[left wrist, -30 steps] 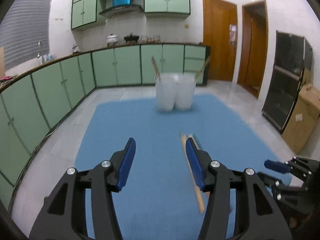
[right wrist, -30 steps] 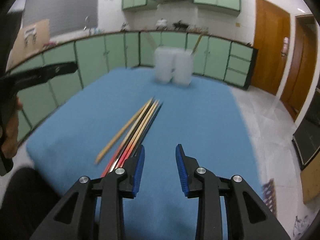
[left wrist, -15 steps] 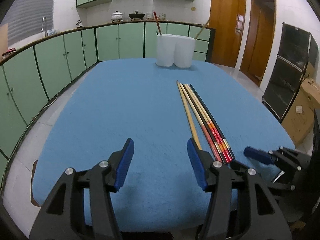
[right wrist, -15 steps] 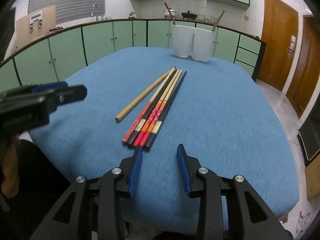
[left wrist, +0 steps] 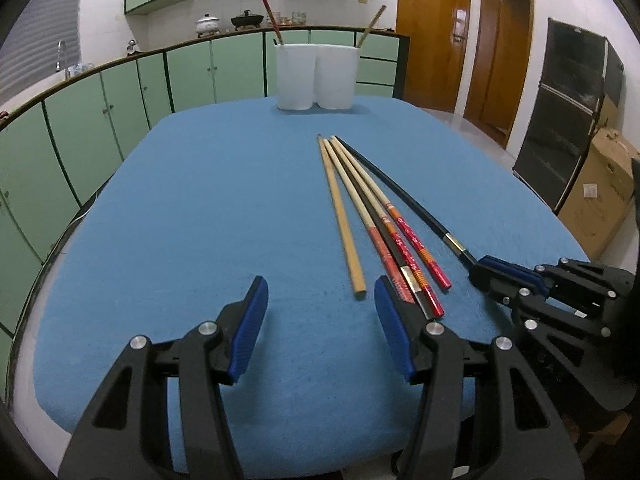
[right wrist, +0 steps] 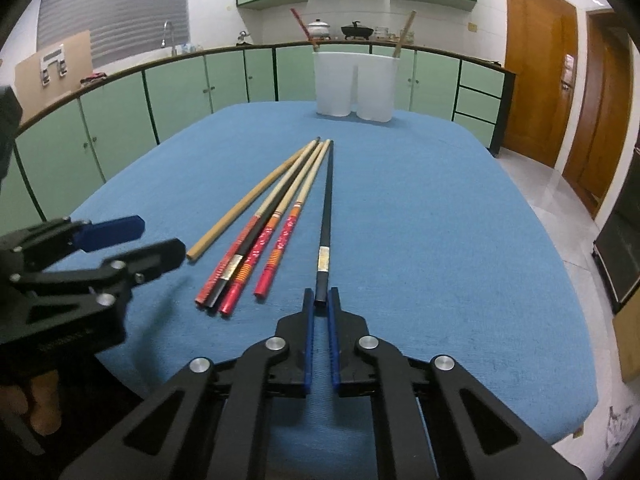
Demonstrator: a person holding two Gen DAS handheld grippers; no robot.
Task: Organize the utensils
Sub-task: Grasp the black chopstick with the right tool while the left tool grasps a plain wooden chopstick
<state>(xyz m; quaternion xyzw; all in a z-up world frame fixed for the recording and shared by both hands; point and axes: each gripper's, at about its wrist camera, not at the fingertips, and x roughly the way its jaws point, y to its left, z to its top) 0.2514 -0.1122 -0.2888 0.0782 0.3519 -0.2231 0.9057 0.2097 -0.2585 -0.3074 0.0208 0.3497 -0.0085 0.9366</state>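
Several chopsticks lie side by side on the blue table (left wrist: 192, 216): a plain wooden one (left wrist: 342, 216), red-patterned ones (left wrist: 400, 236) and a black one (right wrist: 326, 208) set a little apart on the right. My right gripper (right wrist: 320, 294) is shut on the near end of that black chopstick; the left wrist view shows the same grip (left wrist: 478, 266). My left gripper (left wrist: 320, 284) hangs open just above the cloth with nothing between its fingers, its right finger next to the red handles. A white two-part holder (left wrist: 316, 76) stands at the far edge, with a red chopstick (left wrist: 272, 20) in its left part and a wooden one (left wrist: 372, 24) in its right.
Green kitchen cabinets (left wrist: 100, 120) run along the left and back. Wooden doors (left wrist: 432, 32), a dark cabinet (left wrist: 572, 112) and a cardboard box (left wrist: 600, 200) stand to the right of the table. A hand (right wrist: 40, 408) holds the left gripper's handle.
Both grippers came down toward the table. The right jaws closed on the black chopstick's near end, and that chopstick now lies apart from the bundle.
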